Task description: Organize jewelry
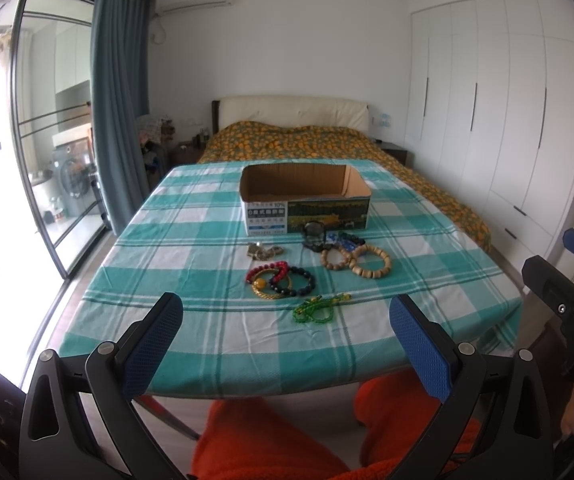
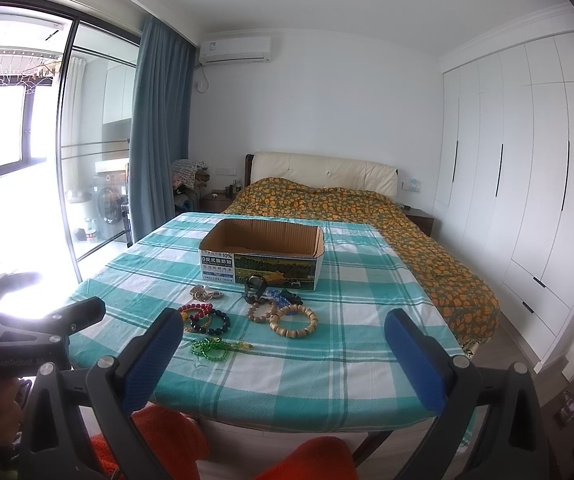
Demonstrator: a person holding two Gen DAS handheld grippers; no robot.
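Both the left gripper (image 1: 285, 334) and right gripper (image 2: 281, 350) hang with fingers spread, holding nothing. The bracelets (image 1: 357, 260) lie tangled on the counter (image 1: 191, 236) just before the empty box (image 1: 305, 200). I'd guess a pinch drags two overlapping loops together.
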